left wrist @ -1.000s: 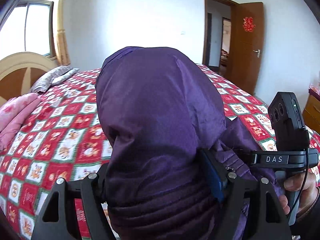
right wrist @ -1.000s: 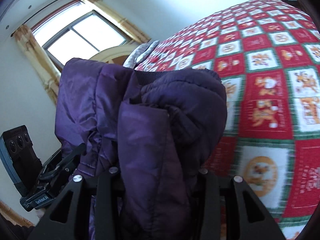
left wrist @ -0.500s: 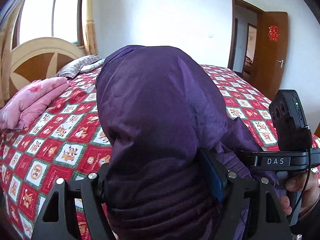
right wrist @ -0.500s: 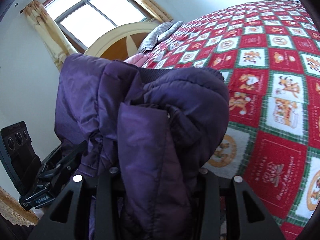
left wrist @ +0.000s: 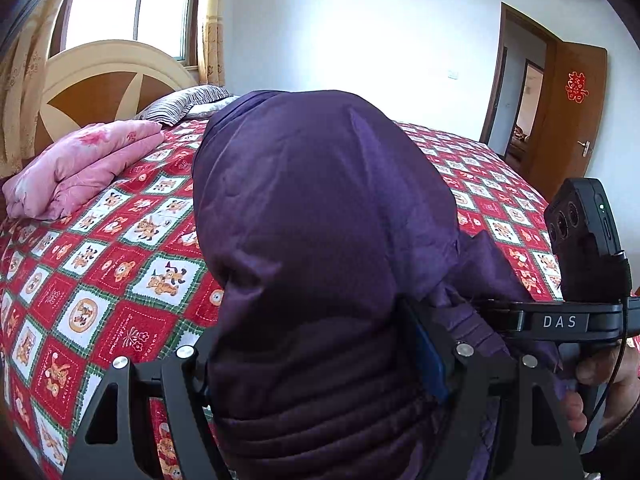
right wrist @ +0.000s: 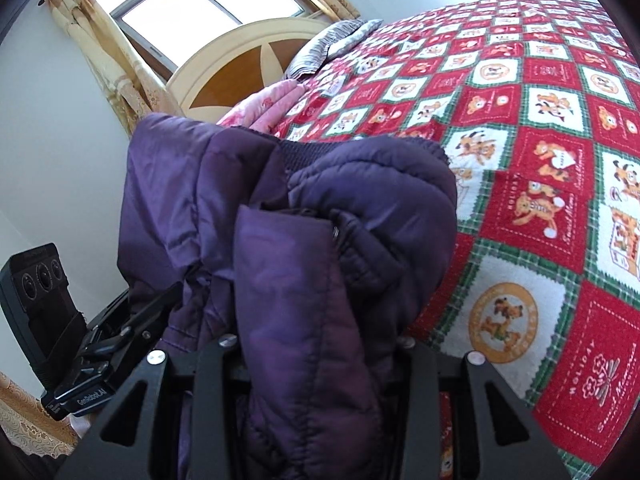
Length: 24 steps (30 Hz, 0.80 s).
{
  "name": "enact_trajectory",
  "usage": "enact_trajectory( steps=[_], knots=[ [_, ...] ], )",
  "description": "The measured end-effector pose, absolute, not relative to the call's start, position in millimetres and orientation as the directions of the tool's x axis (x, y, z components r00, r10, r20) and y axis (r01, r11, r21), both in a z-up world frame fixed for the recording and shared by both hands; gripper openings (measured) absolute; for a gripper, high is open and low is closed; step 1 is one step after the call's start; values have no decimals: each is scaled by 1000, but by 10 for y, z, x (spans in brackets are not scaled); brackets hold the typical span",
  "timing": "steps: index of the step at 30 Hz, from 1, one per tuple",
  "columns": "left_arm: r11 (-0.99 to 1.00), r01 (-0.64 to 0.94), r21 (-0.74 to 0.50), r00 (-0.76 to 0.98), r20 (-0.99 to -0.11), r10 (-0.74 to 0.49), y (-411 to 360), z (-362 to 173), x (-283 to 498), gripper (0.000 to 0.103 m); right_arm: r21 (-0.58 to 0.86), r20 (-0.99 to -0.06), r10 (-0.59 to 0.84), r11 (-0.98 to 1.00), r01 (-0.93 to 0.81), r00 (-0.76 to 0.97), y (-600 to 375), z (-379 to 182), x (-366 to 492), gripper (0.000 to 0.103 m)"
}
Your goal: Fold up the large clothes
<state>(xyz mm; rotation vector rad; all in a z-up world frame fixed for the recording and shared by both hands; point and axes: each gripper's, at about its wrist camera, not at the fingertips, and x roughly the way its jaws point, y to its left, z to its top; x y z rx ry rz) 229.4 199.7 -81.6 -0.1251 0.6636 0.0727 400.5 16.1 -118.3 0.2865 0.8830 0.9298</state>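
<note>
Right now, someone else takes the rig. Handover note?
Left hand-held gripper: shut on a thick bunch of the purple padded jacket.
Right hand-held gripper: shut on another part of the same jacket.
Jacket is bunched up and held in the air above the red patterned bedspread; none of it visibly lies on the bed.
Done: jacket picked up with both grippers.
Left: lay it flat on the bedspread, then fold. No fold is visible yet.

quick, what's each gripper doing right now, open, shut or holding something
left gripper: shut on the purple jacket, a thick bunch of it.
right gripper: shut on the purple jacket too, above the bed.
</note>
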Motion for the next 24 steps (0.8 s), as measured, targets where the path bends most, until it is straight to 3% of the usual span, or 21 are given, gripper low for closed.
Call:
enact_trajectory(
  steps=[12,18,24],
  knots=[
    [982,-144,-120,758,-652,31,2218,-998,2327,78,558,-566,778,605,-567,272,326,-1248,4103,41],
    [984,-176,-36,756,-645,112,2245,-1082,2316,83,569,-572,774,613,-548,272,335,-1299,4151,42],
    [976,-207,-64,751,-650,117,2359,-1159,2335,91,556,-594,752,639,-531,284,368,-1331,4171,44]
  ],
)
